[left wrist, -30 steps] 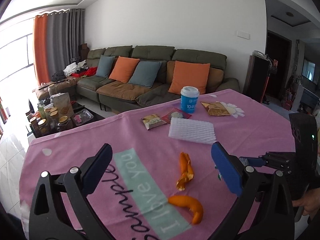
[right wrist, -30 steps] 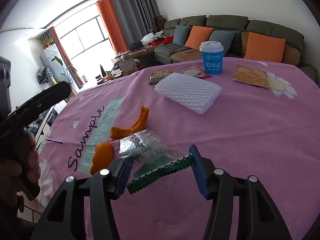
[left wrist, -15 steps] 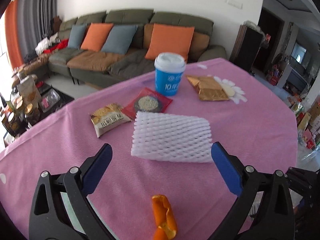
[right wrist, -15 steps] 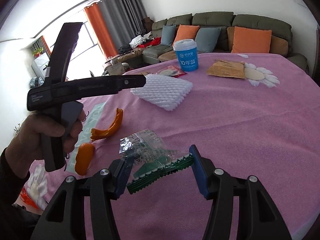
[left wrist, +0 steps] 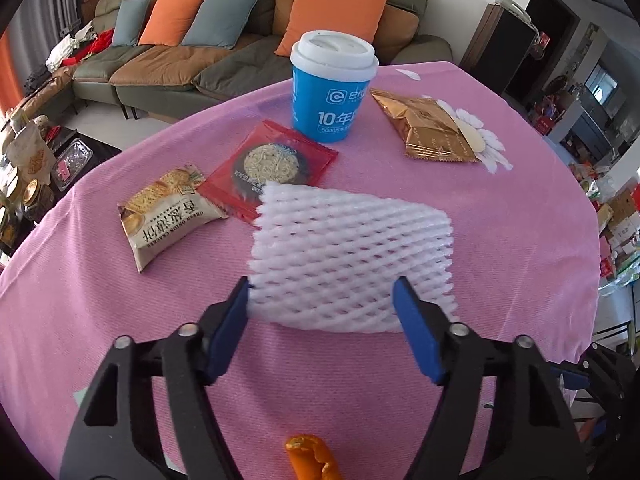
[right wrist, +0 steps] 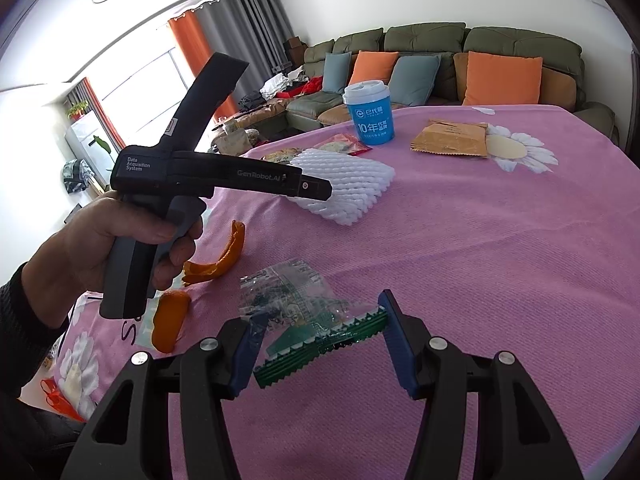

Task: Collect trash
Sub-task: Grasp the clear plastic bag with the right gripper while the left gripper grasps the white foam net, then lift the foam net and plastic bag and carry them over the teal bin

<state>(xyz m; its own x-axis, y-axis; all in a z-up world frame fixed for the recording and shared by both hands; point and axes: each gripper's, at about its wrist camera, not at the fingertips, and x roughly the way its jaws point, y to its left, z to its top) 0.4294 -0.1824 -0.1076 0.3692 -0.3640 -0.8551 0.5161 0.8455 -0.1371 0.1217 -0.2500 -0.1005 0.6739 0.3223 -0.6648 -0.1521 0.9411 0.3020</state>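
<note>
Left wrist view first: my left jaws (left wrist: 322,312) are closing right now around the near edge of the white foam net (left wrist: 352,256), one blue pad at its left corner, the other over its right side. I can't yet say the pads are pressing; the left one sits right at the edge, the right one looks just in front of it. So the step in hand, as I read it, is the pick-up of this piece of trash.

Next move, by my judgement: finish the squeeze gently, because this foam is soft and springy and will crush and may slip out, then lift it clear without dragging the pink cloth (left wrist: 100,320) on the desk.

The net itself is a flattened mesh sleeve, bright white, lying flat, its far corner overlapping the red wrapper (left wrist: 280,156). Just left of that lies a cracker packet (left wrist: 168,212); beyond stand a blue cup (left wrist: 332,96) with a white lid and a gold wrapper (left wrist: 428,128). An orange peel (left wrist: 312,456) shows at the bottom edge, below my jaws.

Over on the right wrist view, my right jaws (right wrist: 316,344) are clamped on a crumpled clear-and-green plastic bag (right wrist: 296,312), held just above the cloth. Two pieces of orange peel (right wrist: 212,268) lie to the left, near the hand (right wrist: 100,248) carrying my left tool.
</note>
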